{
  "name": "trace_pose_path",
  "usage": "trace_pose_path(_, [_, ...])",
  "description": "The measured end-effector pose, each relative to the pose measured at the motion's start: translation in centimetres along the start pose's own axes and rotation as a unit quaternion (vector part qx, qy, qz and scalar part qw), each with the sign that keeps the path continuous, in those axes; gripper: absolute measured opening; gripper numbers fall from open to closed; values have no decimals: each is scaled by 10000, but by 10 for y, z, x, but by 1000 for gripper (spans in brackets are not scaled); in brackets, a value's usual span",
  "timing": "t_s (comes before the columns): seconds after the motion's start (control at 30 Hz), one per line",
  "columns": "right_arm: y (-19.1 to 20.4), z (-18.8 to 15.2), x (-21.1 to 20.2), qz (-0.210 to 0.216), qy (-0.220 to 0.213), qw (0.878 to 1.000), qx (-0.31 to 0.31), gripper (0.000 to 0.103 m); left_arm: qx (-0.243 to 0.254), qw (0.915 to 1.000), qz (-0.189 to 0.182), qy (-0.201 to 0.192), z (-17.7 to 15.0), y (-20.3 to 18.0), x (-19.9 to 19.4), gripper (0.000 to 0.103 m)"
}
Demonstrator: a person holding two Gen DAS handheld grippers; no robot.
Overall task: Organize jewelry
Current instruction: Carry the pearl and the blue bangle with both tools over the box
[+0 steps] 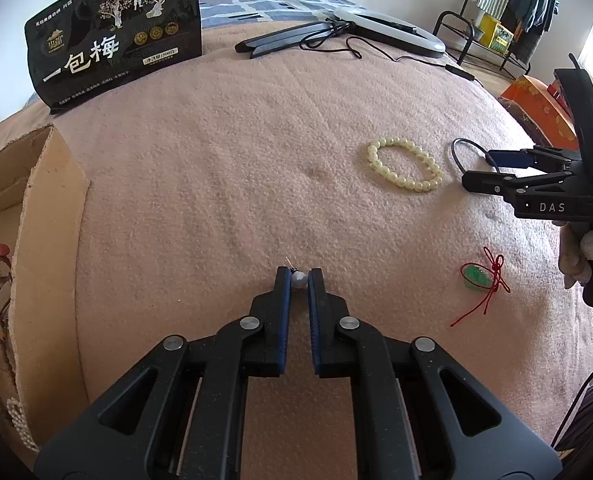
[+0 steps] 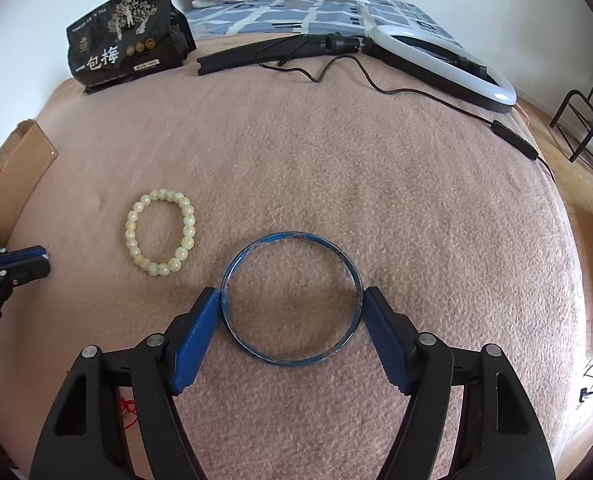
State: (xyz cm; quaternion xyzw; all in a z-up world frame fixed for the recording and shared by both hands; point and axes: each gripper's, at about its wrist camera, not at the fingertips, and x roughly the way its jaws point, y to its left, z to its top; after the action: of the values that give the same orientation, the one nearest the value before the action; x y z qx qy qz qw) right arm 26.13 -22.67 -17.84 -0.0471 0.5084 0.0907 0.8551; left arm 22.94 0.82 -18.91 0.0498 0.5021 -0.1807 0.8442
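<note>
A small pearl earring [image 1: 299, 279] is pinched between the nearly closed blue pads of the left gripper [image 1: 299, 280] just above the pink blanket [image 1: 216, 168]; a blue bangle [image 2: 292, 298] is clasped across its width by the widely spread right gripper [image 2: 291, 300], lying flat on the blanket. A pale green bead bracelet [image 2: 161, 233] rests just left of the bangle; a green pendant on red cord [image 1: 476, 277] lies nearer the edge, and a cardboard box [image 1: 36, 184] is seen at the far left.
</note>
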Motion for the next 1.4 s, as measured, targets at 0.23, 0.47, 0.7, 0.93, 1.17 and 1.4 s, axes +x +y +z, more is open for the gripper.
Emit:
trace_pose_path(0.23, [3, 0, -9, 28, -78, 10000, -37, 72, -80, 9999, 10, -82, 1, 3, -9, 7])
trace_pose_path(0.47, [11, 7, -30, 167, -265, 9995, 21, 72, -198, 9993, -15, -324, 6, 6, -32, 7])
trace_pose_path(0.7, [23, 13, -51, 294, -468, 9985, -14, 72, -380, 9977, -37, -562, 8, 13, -59, 7])
trace_pose_path(0.93, [42, 20, -70, 454, -635, 9969, -97, 72, -443, 9959, 0, -786, 8, 22, -90, 7])
trace_pose_path(1.17, [68, 26, -80, 632, -727, 9951, -206, 72, -426, 9944, 163, -957, 1, 32, -118, 7])
trace_pose_path(1.4, [103, 32, -84, 800, -788, 9929, -402, 72, -642, 9915, 348, -1078, -11, 61, -142, 7])
